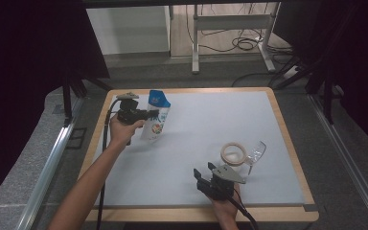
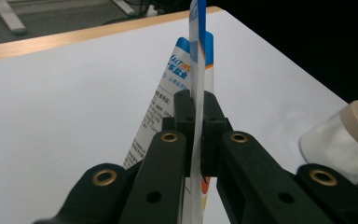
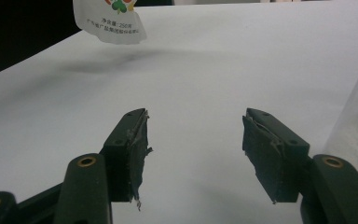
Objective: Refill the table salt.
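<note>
A white pouch with a blue top [image 1: 156,116] hangs above the left part of the white table, clear of the surface. My left gripper [image 1: 149,115] is shut on its edge; in the left gripper view the thin pouch [image 2: 193,70] runs edge-on between the pressed jaws, with my left gripper [image 2: 196,109] clamped around it. A clear glass jar with a tan rim [image 1: 239,154] stands at the front right. My right gripper [image 1: 200,178] rests low just to its left, open, and my right gripper [image 3: 193,135] has nothing between its jaws. The pouch's bottom [image 3: 109,21] shows farther off.
The white table top [image 1: 211,124] has a wooden border [image 1: 287,143]. Dark curtains stand on both sides. A metal frame and cables [image 1: 235,38] lie on the floor behind. The jar [image 2: 345,140] appears at the right edge of the left gripper view.
</note>
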A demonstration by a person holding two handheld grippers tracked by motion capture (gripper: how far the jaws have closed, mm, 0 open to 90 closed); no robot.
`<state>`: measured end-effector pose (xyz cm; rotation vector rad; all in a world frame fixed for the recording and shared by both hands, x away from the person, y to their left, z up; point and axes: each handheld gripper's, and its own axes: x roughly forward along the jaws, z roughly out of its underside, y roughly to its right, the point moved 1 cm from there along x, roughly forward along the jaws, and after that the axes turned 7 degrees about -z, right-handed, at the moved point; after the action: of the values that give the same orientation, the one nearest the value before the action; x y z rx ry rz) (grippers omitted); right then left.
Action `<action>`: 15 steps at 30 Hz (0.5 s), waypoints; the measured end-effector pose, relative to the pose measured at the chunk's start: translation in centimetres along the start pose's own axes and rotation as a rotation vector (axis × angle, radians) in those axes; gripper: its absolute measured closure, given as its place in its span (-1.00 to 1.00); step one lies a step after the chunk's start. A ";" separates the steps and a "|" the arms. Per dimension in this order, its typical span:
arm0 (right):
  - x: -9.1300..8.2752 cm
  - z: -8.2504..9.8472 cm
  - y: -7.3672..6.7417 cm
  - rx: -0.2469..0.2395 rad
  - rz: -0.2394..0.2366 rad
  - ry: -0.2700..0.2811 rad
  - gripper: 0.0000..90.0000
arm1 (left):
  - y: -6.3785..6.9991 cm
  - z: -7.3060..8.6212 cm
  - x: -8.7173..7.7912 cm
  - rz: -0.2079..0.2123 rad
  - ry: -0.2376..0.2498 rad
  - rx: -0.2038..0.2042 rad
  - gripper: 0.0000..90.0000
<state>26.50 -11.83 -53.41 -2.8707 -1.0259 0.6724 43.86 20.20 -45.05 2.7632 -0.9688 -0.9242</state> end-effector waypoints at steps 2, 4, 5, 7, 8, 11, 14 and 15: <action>0.0 0.0 0.1 0.000 0.002 -0.001 -0.09 | -0.6 0.2 -0.1 -0.020 0.027 -0.015 0.99; 0.0 0.1 0.1 0.001 0.002 -0.003 -0.09 | -1.0 0.3 -0.3 -0.039 0.053 -0.022 0.99; 0.0 0.1 0.1 0.002 0.002 -0.003 -0.09 | -1.2 0.3 -0.3 -0.041 0.065 -0.025 0.99; 0.0 0.1 0.1 0.000 0.003 -0.003 -0.09 | -1.8 0.5 -0.3 -0.060 0.096 -0.033 0.99; 0.0 0.1 0.1 0.001 0.002 -0.003 -0.09 | -2.1 0.6 -0.2 -0.068 0.101 -0.036 0.99; 0.0 0.0 0.1 0.000 0.002 -0.003 -0.09 | -3.0 1.3 0.1 -0.096 0.115 -0.054 0.99; 0.0 0.0 0.2 0.002 0.005 -0.001 -0.09 | -3.9 2.0 0.1 -0.118 0.131 -0.076 0.99; 0.0 0.1 0.3 0.002 0.006 -0.002 -0.09 | -4.1 2.4 0.0 -0.127 0.136 -0.083 0.99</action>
<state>26.63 -12.04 -53.50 -2.8735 -1.0171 0.6760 44.77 23.82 -48.07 2.8010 -0.7250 -0.7604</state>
